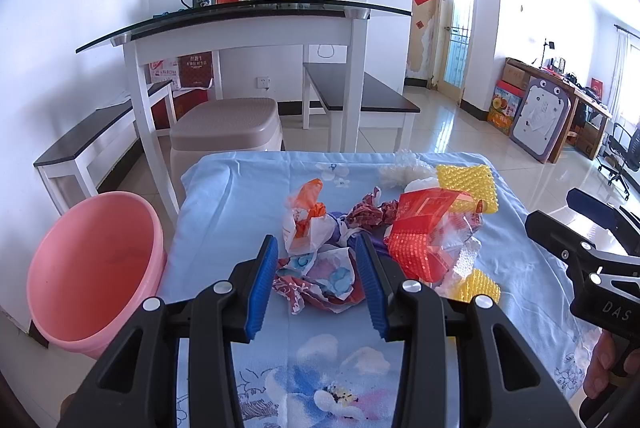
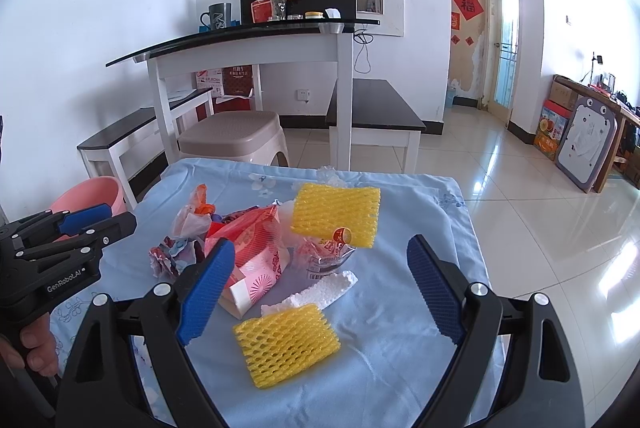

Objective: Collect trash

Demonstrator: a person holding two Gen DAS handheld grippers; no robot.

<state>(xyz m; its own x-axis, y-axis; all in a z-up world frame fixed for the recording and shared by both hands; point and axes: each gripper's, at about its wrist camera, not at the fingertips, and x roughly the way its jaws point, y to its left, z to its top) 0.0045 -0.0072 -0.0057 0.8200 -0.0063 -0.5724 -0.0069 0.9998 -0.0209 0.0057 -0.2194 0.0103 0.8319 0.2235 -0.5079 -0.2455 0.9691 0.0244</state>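
The trash pile (image 1: pixel 384 228) sits mid-counter (image 2: pixel 400 308) on the blue floral cloth. Your left claw (image 1: pixel 316 284) hovers tilted down over crumpled paper (image 1: pixel 320 280), jaws apart, gripping nothing. Your right claw (image 2: pixel 320 292), at its three o'clock, gapes wide above yellow foam netting (image 2: pixel 286 344). The pink bucket (image 1: pixel 96 268) stands at nine o'clock, seemingly empty.

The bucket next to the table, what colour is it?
Pink. The bucket shows best in the left wrist view.

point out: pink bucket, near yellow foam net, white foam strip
pink bucket (image 1: pixel 96 268), left wrist view, on its inner wall.
near yellow foam net (image 2: pixel 286 344), right wrist view, middle of the mesh.
white foam strip (image 2: pixel 320 288), right wrist view, middle of the strip.
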